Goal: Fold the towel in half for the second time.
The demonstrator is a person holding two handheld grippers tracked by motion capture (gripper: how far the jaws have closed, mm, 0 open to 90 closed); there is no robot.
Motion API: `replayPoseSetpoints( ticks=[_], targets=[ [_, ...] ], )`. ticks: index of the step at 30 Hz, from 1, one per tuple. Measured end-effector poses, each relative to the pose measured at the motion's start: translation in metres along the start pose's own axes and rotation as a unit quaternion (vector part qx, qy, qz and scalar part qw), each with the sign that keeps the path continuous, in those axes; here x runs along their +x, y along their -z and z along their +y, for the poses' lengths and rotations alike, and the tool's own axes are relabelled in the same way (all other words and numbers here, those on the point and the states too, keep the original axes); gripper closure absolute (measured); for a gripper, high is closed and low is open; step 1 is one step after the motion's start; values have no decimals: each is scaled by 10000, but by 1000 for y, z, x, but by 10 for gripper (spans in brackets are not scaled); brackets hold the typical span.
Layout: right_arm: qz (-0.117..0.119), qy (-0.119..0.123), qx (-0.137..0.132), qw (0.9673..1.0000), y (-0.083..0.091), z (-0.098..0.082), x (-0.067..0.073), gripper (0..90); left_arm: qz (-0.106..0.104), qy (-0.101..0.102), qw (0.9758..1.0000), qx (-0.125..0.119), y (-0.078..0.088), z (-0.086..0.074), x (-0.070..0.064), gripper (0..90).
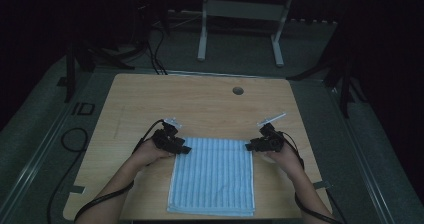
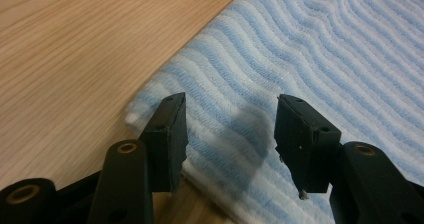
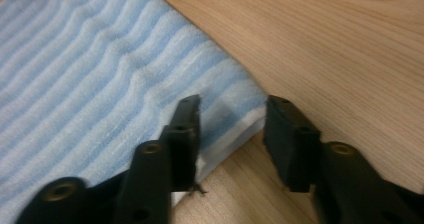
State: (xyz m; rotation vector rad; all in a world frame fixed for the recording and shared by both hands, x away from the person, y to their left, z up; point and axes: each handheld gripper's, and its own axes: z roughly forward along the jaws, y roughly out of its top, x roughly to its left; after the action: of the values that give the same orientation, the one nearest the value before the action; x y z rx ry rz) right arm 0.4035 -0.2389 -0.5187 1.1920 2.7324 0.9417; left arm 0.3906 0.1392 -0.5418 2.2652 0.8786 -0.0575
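Observation:
A blue and white striped towel lies folded flat on the wooden table, near its front edge. My left gripper is at the towel's far left corner. In the left gripper view its jaws stand apart, low over the towel at that corner, with nothing pinched. My right gripper is at the far right corner. In the right gripper view its jaws straddle that corner of the towel, one jaw over the cloth and one over bare wood, with a gap on both sides.
A round cable hole sits near the table's far edge. Behind the table stands a white desk frame. Black cables trail on the grey floor at the left, and dark stands flank the table.

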Motion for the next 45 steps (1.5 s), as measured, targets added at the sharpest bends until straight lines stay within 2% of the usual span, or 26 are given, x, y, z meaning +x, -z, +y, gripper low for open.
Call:
replayPoseSetpoints(
  ticks=[1,2,4,5,6,7,9,10,12,14,15,18,19,21,22,24,25,26,27,28,29,30,32,35,39,45],
  targets=[
    [0,0,0,10000,0,0,0,644,-3,25,10000,-3,-1,1,0,483],
    [-9,-35,79,10000,-3,1,-1,717,12,39,10000,11,-1,2,0,524],
    [-7,-48,170,9998,-6,2,-2,800,74,43,10000,33,-2,3,1,610],
    [-7,-48,170,9998,-6,2,-2,800,74,43,10000,33,-2,3,1,652],
    [-41,-42,191,9998,-8,3,-3,870,74,59,9999,34,-2,3,2,663],
    [-34,-52,183,9998,-8,4,-4,874,89,85,9999,50,-2,4,3,730],
    [-33,-41,168,9998,-8,5,-5,877,82,134,9999,29,-2,4,4,747],
    [-53,-31,146,9999,-7,7,-5,882,64,99,9999,37,-2,5,4,786],
    [-18,-48,119,9999,-6,10,-7,883,82,141,9999,25,-3,6,4,788],
    [-153,-12,61,9999,-3,13,-7,884,145,88,9999,-13,-3,7,4,796],
    [-132,-25,31,9999,-2,14,-7,883,119,127,9998,-12,-3,7,4,798],
    [-169,4,-26,9999,1,17,-7,884,255,86,9995,-149,-2,8,3,833],
    [-130,3,-78,9999,3,20,-7,884,236,169,9994,-188,-1,9,4,830],
    [-163,45,-83,9998,4,21,-6,883,295,141,9992,-221,0,10,3,826],
    [-146,51,-86,9998,5,22,-6,883,372,198,9988,-259,1,10,4,788],
    [-136,42,-83,9999,4,23,-7,876,342,272,9987,-269,4,10,6,730],
    [-94,1,-32,10000,3,23,-8,830,358,283,9986,-249,5,10,7,682],
    [-81,-9,-25,10000,3,24,-9,717,456,303,9982,-258,7,11,8,618],
    [-81,-9,-25,10000,3,24,-9,717,456,303,9982,-258,7,11,8,578],
    [-84,-74,-64,9999,2,24,-12,644,557,353,9974,-291,8,11,10,578],
    [-89,-178,-80,9998,2,24,-14,634,557,353,9974,-291,8,11,10,538],
    [-114,-270,-206,9994,5,24,-18,572,693,562,9951,-421,14,12,16,497],
    [-46,-419,-290,9987,6,23,-22,544,686,666,9940,-524,17,12,21,489],
    [-85,-504,-258,9984,4,23,-25,491,671,753,9937,-483,16,11,28,489],
    [-103,-504,-57,9987,-5,22,-26,486,588,672,9953,-378,11,11,29,490],
    [-122,-506,68,9986,-13,20,-27,559,398,506,9977,-194,2,11,28,509]
  ],
)
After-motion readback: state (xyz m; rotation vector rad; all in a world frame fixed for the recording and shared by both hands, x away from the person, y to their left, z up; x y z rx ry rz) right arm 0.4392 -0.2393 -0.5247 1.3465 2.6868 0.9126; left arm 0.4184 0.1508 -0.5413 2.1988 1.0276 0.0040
